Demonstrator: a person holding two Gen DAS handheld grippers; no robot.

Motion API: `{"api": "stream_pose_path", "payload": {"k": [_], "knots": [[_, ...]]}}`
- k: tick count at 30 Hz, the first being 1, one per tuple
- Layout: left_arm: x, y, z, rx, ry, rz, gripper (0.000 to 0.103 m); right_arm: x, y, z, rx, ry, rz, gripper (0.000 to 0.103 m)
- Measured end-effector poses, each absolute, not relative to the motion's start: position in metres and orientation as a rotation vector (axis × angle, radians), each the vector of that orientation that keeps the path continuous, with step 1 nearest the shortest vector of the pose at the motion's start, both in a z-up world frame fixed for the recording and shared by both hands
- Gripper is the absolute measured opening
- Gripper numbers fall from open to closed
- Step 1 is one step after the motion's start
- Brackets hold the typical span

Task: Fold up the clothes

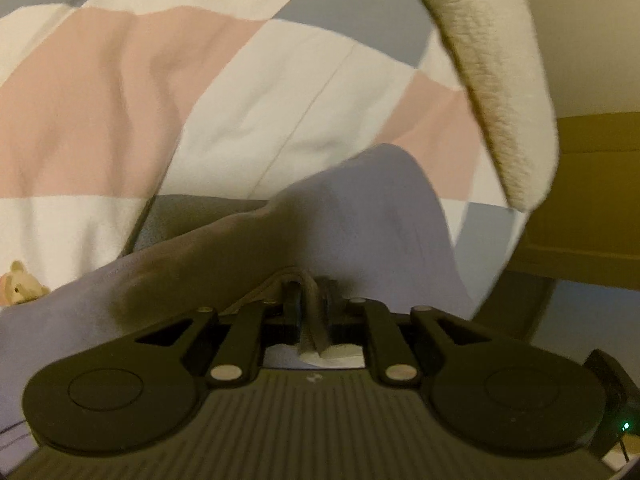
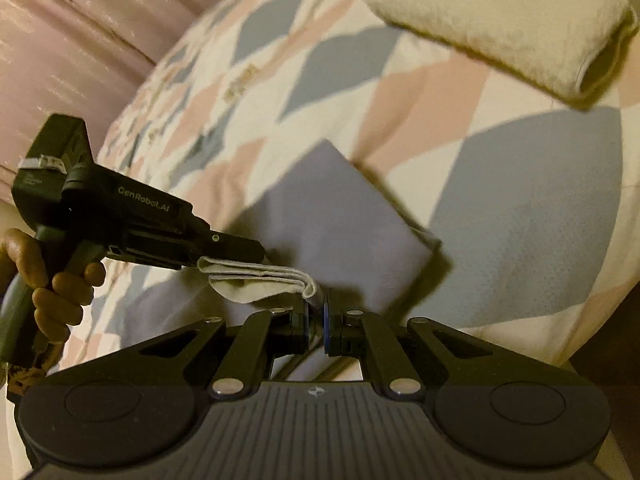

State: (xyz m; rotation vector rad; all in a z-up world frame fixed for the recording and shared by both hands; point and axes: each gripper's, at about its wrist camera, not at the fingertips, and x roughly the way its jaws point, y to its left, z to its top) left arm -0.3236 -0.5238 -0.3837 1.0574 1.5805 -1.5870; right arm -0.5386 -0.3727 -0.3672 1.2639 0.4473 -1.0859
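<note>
Lilac cloth, partly folded, lies on the quilted bed with one doubled edge raised between both tongs, left and right, each clamped narrow on that hem, probably to carry it across for another fold.

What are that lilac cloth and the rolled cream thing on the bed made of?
The lilac cloth looks like thin, smooth, matte knit, perhaps cotton: it drapes and shows a stitched hem. The cream roll looks like fluffy terry or fleece, from its fuzzy pile.
</note>
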Motion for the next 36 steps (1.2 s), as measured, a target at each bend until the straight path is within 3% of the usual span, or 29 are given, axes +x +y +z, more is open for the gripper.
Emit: {"api": "stream_pose_path", "payload": {"k": [2, 5, 11, 14, 22, 28, 30, 36], "knots": [[-0.326, -0.523, -0.380, 1.044, 1.554, -1.597, 0.015, -0.540, -0.376, -0.375, 1.281, 0.465, -1.079, 0.005], [-0.325, -0.525, -0.355, 1.010, 1.399, -1.664, 0.043, -0.543, -0.379, -0.382, 1.316, 0.475, -1.075, 0.005], [-0.286, -0.513, -0.302, 0.863, 1.224, -1.698, 0.044, -0.549, -0.386, -0.387, 1.374, 0.481, -1.059, 0.008], [-0.250, -0.486, -0.298, 0.804, 1.253, -1.626, 0.044, -0.551, -0.390, -0.383, 1.360, 0.465, -1.030, 0.022], [-0.183, -0.376, -0.320, 0.752, 1.306, -1.436, 0.044, -0.549, -0.417, -0.379, 1.250, 0.502, -0.922, 0.024], [-0.173, -0.329, -0.334, 0.751, 1.321, -1.386, 0.043, -0.542, -0.434, -0.386, 1.228, 0.577, -0.872, 0.023], [-0.174, -0.319, -0.333, 0.755, 1.273, -1.399, 0.042, -0.537, -0.437, -0.384, 1.200, 0.594, -0.862, 0.005], [-0.169, -0.304, -0.327, 0.711, 1.188, -1.363, 0.042, -0.522, -0.427, -0.344, 0.908, 0.658, -0.870, 0.003]]}}
